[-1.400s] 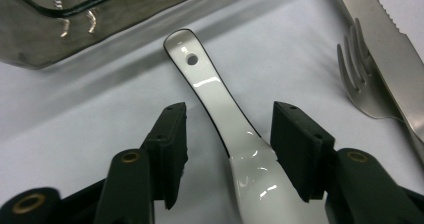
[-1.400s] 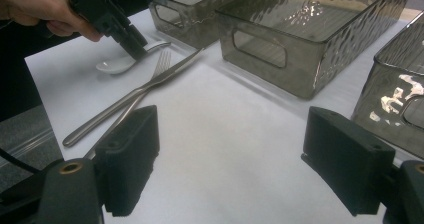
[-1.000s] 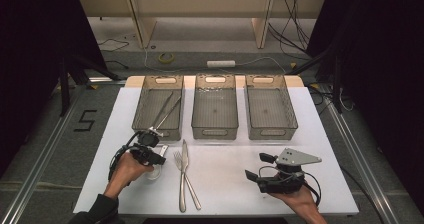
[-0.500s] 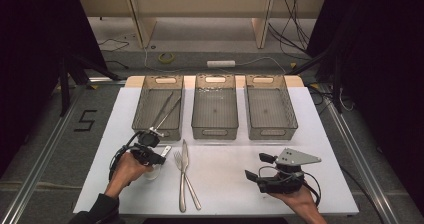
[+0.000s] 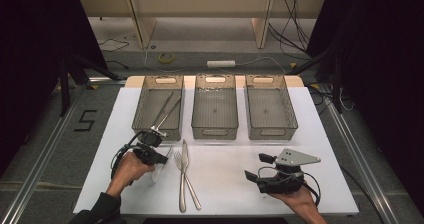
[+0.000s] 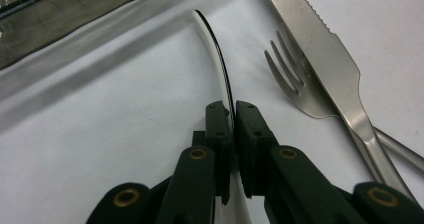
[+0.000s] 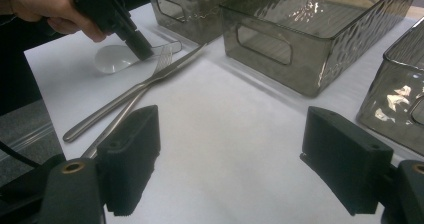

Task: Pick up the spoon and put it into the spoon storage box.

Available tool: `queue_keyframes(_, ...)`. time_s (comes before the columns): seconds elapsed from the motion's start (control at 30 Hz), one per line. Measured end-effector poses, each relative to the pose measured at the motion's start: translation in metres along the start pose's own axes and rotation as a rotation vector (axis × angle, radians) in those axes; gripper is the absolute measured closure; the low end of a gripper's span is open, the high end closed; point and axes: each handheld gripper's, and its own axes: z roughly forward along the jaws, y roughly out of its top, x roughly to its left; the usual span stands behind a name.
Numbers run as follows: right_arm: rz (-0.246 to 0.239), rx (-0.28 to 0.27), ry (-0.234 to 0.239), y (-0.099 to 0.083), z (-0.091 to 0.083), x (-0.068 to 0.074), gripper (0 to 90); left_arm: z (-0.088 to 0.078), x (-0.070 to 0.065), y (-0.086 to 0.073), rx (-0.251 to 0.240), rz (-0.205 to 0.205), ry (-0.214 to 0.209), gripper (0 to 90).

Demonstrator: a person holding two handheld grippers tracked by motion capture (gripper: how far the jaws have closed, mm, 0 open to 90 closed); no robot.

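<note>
Left gripper [image 6: 233,115] has just been closing and now pinches the white spoon's [image 6: 216,59] handle on the table, right gripper [image 7: 232,166] waits jaws apart, tongs-like utensils [image 5: 165,110] already in the left bin [image 5: 141,104], while the fork [image 5: 181,176] and knife [image 5: 189,171] are unsorted.

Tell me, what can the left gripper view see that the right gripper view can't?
Left gripper view: the left gripper, whose jaws have just been closing, pinches the thin handle of the white plastic spoon up close, and the silver metal knife shows its saw-toothed edge. Right gripper view: the right gripper with jaws wide apart and nothing between them, the spoon's round bowl, the person's hand, and the smoky clear plastic bins with cut-out handles. Both: the spoon, the knife, the silver metal fork and the white table.
</note>
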Motion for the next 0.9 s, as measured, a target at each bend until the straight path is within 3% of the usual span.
queue_keyframes(0.2,-0.002,-0.001,0.002,0.000,0.000,0.000,24.1,-0.003,0.000,-0.001,-0.019,0.017,0.022,84.7)
queue_keyframes(0.53,-0.001,-0.003,0.003,0.000,0.000,0.000,24.1,-0.031,0.007,-0.001,-0.122,0.009,-0.009,84.8)
queue_keyframes(0.9,0.006,-0.006,0.001,0.000,-0.001,-0.001,24.1,-0.055,-0.009,0.018,-0.253,0.055,-0.053,84.7)
